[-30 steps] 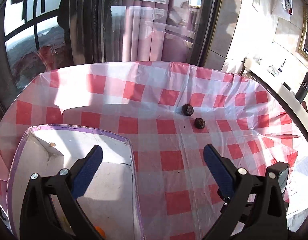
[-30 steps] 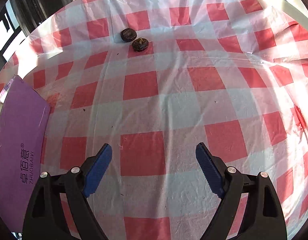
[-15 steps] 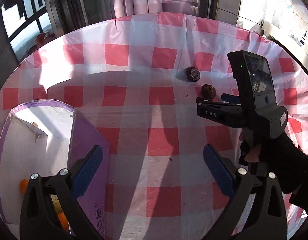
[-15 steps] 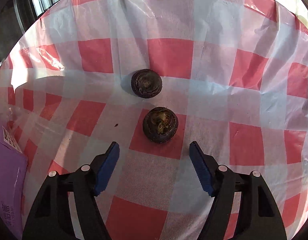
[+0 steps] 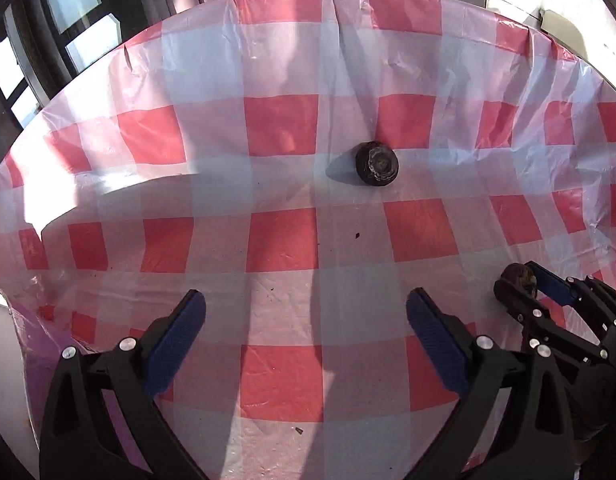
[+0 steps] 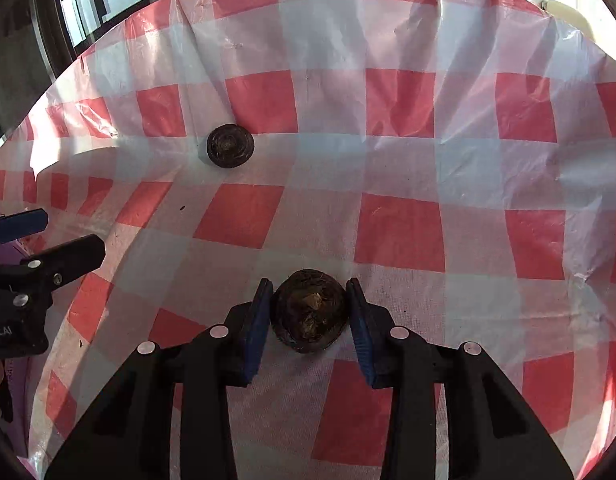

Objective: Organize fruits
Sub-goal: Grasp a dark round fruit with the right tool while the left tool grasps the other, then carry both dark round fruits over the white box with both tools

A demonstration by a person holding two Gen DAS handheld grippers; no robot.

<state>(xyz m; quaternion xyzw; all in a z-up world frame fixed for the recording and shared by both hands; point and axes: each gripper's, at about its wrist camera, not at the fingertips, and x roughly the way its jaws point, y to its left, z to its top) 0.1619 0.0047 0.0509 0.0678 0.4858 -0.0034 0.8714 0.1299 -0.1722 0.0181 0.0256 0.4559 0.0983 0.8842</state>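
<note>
Our right gripper (image 6: pixel 310 316) pinches one dark fruit (image 6: pixel 310 316) between its fingers, just over the bench (image 6: pixel 400 232). Our left gripper (image 5: pixel 305 330) is spread wide; another dark fruit (image 5: pixel 376 164) lies ahead.

table: red-white checked cloth (image 5: pixel 279 240) | windows (image 5: pixel 11 68) behind | sunlight patches

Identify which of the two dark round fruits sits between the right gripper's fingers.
The nearer fruit, between the right gripper pads. The other fruit lies apart on the checked tablecloth, farther away.
</note>
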